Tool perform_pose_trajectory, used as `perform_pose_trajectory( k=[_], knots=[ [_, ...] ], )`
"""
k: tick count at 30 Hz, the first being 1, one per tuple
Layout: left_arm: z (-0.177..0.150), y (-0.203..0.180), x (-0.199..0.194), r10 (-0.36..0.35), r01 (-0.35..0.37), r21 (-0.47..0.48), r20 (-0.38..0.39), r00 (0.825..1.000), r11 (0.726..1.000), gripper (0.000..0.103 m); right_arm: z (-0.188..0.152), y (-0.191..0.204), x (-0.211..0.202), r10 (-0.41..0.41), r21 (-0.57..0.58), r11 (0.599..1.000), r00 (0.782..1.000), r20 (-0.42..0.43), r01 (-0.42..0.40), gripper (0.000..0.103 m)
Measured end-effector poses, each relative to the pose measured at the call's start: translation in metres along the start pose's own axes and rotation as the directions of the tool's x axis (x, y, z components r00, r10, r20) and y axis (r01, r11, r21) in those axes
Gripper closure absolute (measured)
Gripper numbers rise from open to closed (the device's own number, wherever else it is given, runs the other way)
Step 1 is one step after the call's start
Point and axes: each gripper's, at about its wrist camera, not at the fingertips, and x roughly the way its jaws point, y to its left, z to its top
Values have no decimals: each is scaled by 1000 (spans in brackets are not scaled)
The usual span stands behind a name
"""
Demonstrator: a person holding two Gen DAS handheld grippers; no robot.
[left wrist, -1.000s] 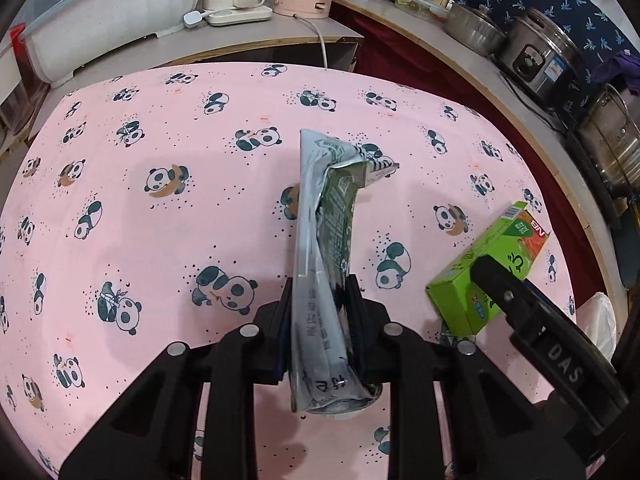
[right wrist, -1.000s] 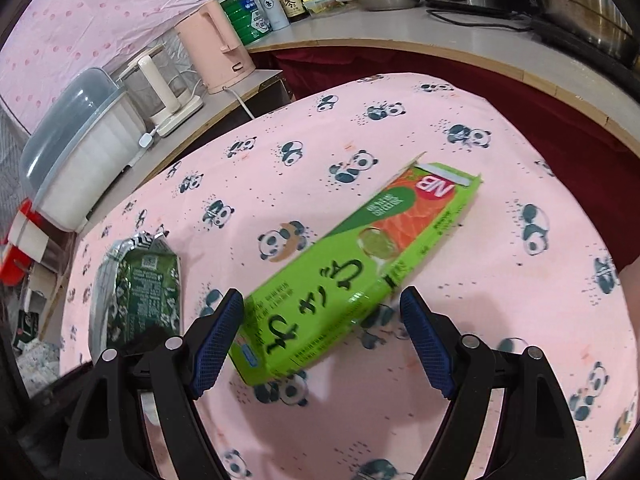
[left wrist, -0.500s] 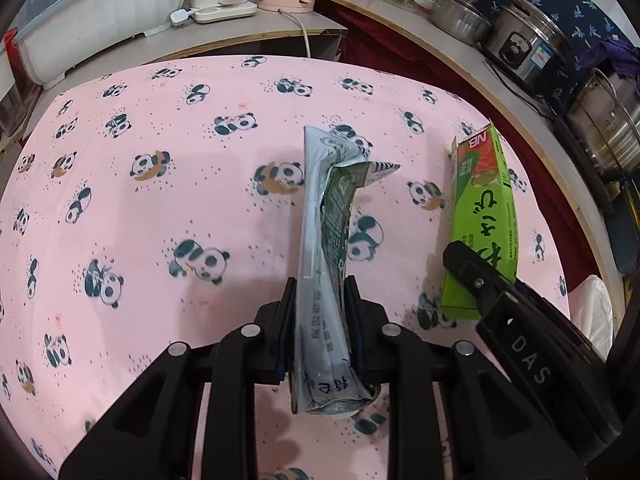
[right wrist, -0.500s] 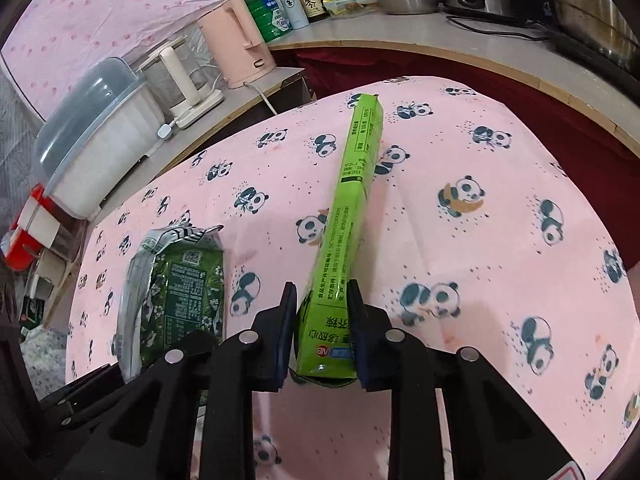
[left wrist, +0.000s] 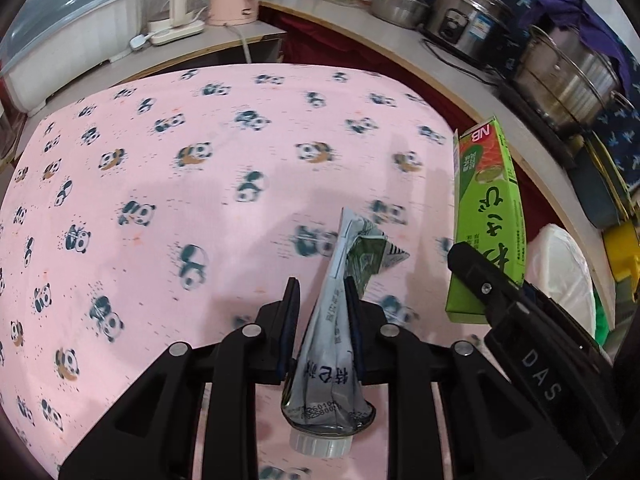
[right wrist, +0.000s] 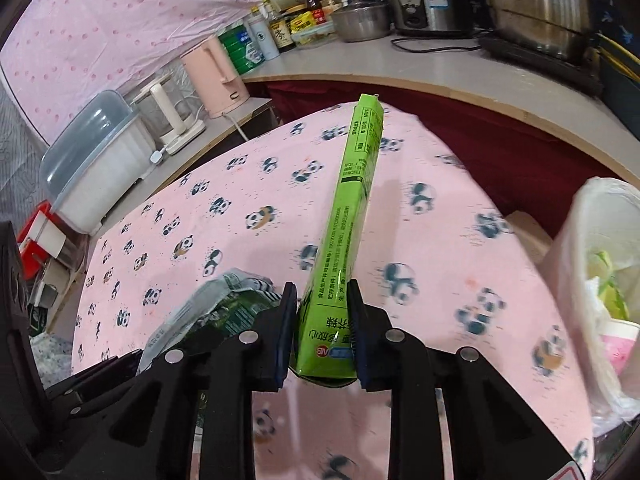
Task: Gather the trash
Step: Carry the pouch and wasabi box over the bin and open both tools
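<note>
My left gripper (left wrist: pixel 321 294) is shut on a flattened silver and green pouch (left wrist: pixel 334 320) with a white cap at its near end, held above the pink panda tablecloth (left wrist: pixel 160 184). My right gripper (right wrist: pixel 322 300) is shut on a long green carton (right wrist: pixel 352 216), which it holds edge-up off the cloth. The same green carton (left wrist: pixel 486 208) shows at the right of the left wrist view, above the right gripper's black body. The pouch (right wrist: pixel 216 304) peeks in at the lower left of the right wrist view. A bin lined with a white bag (right wrist: pixel 592 292) stands at the right, with trash inside.
Past the table's far edge runs a counter (right wrist: pixel 440 68) with steel pots (right wrist: pixel 532 4), a rice cooker (left wrist: pixel 468 20), bottles and a pink kettle (right wrist: pixel 216 76). A white tub with a clear lid (right wrist: pixel 96 160) sits at the left. The white bin bag (left wrist: pixel 568 276) is beside the table's right edge.
The right gripper closed on the green carton and lifted it edge-up off the cloth. Both grippers have moved right with their loads, bringing the lined bin into view.
</note>
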Motion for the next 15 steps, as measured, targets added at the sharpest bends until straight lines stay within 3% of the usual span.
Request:
perform_pose_trajectory(
  k=[15],
  knots=[
    [-35,-125,-25,-78,75,171,12,997,982,82,-20,-104,-92,-89,106,991,991,102,79,79]
  ],
)
